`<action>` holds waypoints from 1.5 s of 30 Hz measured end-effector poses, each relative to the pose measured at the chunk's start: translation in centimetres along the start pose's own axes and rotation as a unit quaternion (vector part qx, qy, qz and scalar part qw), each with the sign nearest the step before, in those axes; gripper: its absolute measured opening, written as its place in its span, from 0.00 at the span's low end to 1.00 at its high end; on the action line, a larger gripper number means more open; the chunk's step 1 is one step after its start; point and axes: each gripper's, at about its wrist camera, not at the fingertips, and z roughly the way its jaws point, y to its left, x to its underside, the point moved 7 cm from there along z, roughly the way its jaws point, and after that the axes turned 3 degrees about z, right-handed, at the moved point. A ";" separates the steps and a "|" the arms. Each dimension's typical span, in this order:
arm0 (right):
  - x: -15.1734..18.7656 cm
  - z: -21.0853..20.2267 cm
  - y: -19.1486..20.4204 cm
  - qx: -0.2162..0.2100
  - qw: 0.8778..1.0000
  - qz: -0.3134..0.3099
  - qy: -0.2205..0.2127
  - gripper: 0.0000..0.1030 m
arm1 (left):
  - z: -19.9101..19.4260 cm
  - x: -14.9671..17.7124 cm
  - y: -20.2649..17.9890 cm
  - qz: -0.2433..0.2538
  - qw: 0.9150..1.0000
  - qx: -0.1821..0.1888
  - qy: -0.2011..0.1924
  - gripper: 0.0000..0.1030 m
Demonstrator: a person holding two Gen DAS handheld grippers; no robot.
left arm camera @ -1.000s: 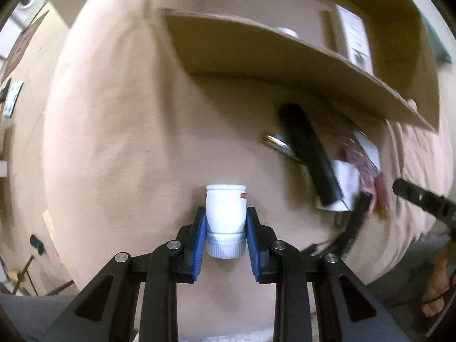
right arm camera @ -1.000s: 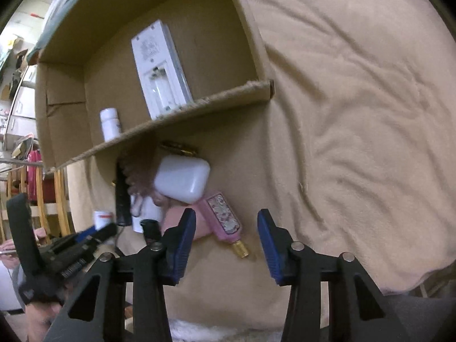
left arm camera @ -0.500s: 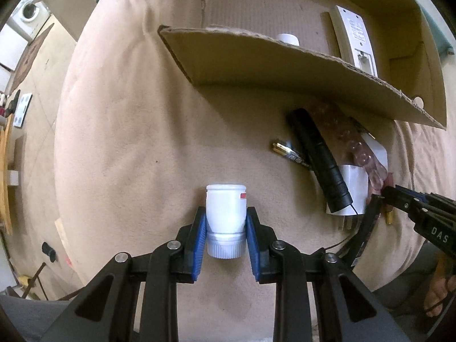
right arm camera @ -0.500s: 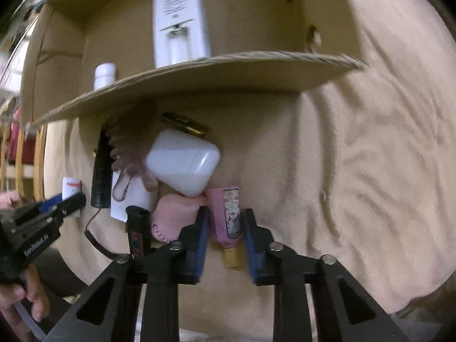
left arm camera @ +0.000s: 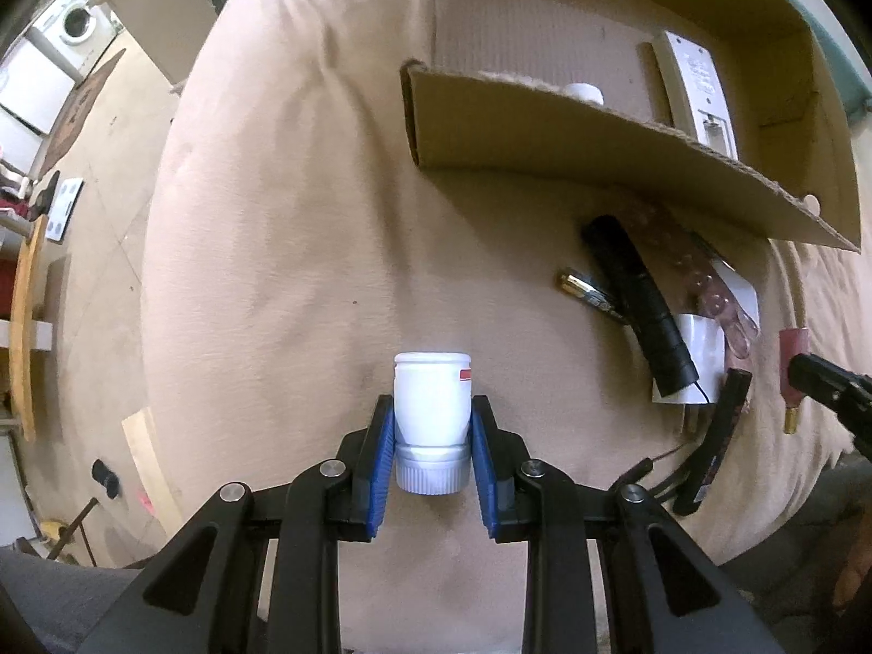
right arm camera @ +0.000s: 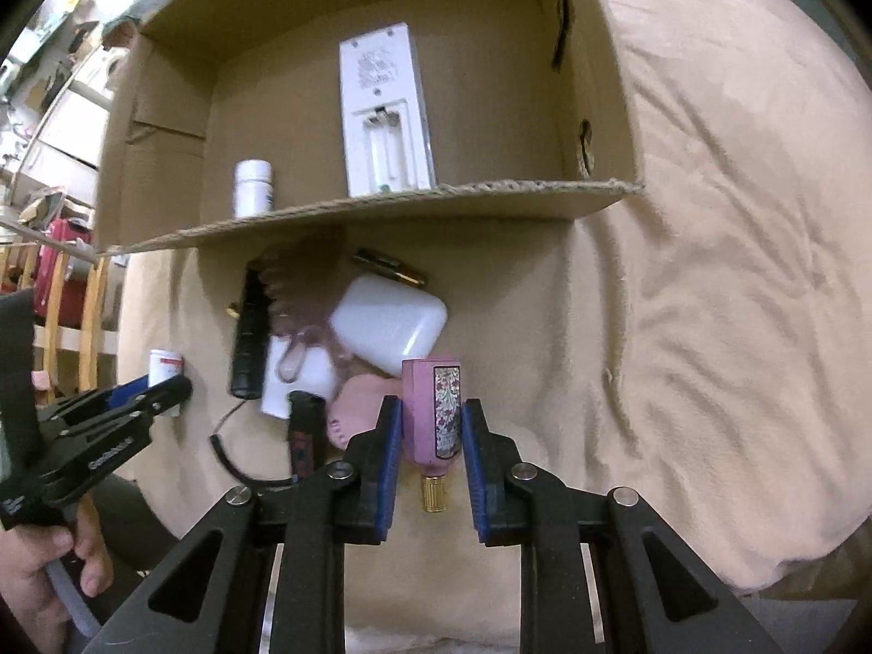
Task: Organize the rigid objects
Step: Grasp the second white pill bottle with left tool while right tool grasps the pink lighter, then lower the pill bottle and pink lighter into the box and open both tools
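My left gripper (left arm camera: 430, 425) is shut on a white plastic bottle (left arm camera: 432, 409), cap toward the camera, held above the beige blanket (left arm camera: 272, 300). The right gripper (right arm camera: 433, 409) is shut on a pink perfume bottle (right arm camera: 433, 414) with a floral label and gold cap, just clear of the pile. In the right wrist view the left gripper (right arm camera: 136, 398) shows at the left with the white bottle (right arm camera: 166, 365). An open cardboard box (right arm camera: 381, 207) lies beyond, holding a white remote (right arm camera: 384, 109) and a small white bottle (right arm camera: 252, 185).
In front of the box lies a pile: a black flashlight (left arm camera: 637, 300), a battery (left arm camera: 586, 289), a white case (right arm camera: 389, 324), a clear pink hair claw (right arm camera: 300, 294) and a black lighter (right arm camera: 302, 430). A hand (right arm camera: 32, 572) grips the left tool. The blanket's edge drops to the floor at the left.
The right gripper has closed from open onto the pink perfume bottle and drawn it back from the pile. The left gripper, still gripping the white bottle, has shifted a little away from the box.
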 end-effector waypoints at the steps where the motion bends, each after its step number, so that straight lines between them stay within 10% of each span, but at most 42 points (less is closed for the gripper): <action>1: -0.1 -0.7 -0.1 -0.003 1.000 -0.002 -0.006 0.22 | -0.4 0.2 -0.3 -0.002 1.000 0.003 -0.001 0.23; 24: -5.3 -10.9 3.1 -0.061 0.988 -0.039 -0.133 0.15 | -12.4 -9.4 -2.2 0.017 0.989 0.034 -0.145 0.23; 45: -13.0 -2.5 2.5 -0.049 0.995 -0.012 -0.081 0.15 | -2.6 -15.1 -6.2 0.089 0.989 0.000 -0.117 0.23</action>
